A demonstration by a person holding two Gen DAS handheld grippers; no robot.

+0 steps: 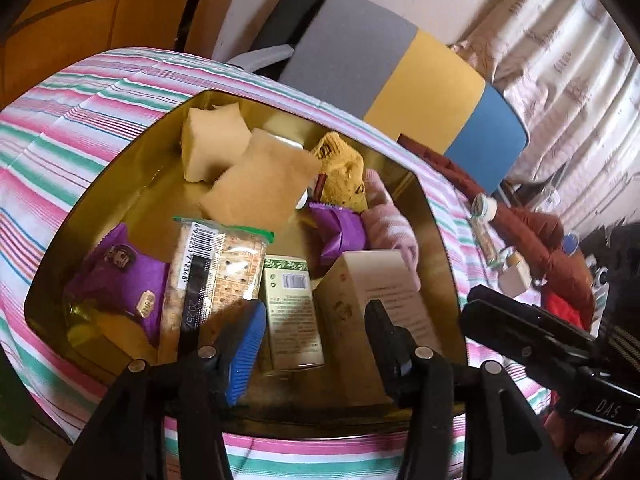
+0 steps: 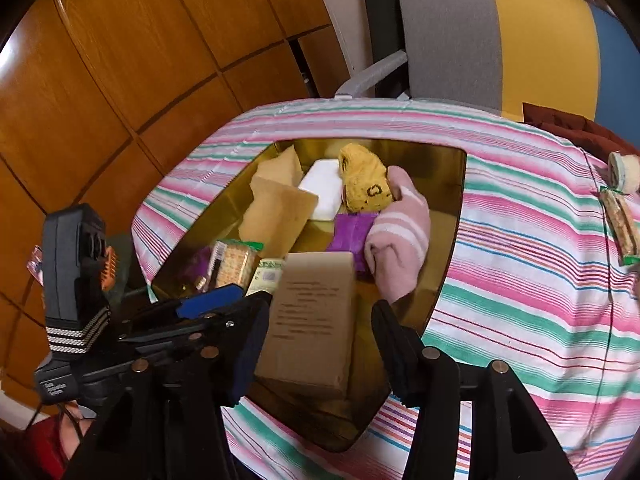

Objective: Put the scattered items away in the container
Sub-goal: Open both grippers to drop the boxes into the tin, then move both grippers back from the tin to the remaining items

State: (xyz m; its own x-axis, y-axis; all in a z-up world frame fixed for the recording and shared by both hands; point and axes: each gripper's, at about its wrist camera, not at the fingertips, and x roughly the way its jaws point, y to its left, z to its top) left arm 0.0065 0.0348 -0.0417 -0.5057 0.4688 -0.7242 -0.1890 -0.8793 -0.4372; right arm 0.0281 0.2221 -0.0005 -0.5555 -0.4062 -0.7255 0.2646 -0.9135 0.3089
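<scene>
Nearest your left wrist camera, the left claw (image 1: 316, 328) stands wide open and empty above the gold rectangular tin container (image 1: 444, 240), which sits on the pink-and-green striped desk (image 1: 80, 120). Count inside it: two tan sponge blocks (image 1: 256, 176), two purple wrappers (image 1: 120, 276), one clear cracker packet (image 1: 220, 264), one green-labelled box (image 1: 292, 312), one tall beige carton (image 1: 372, 292), one yellow towel roll (image 1: 344, 172), one pink striped sock (image 1: 388, 220).

From your right wrist, the right claw (image 2: 316, 344) gapes around that carton without pinching it, so I judge it just released. One white soap bar (image 2: 324, 188) shows too. Next, reach right for the cracker packet (image 2: 620, 224) and small round tub (image 2: 624, 168) lying loose on the cloth.
</scene>
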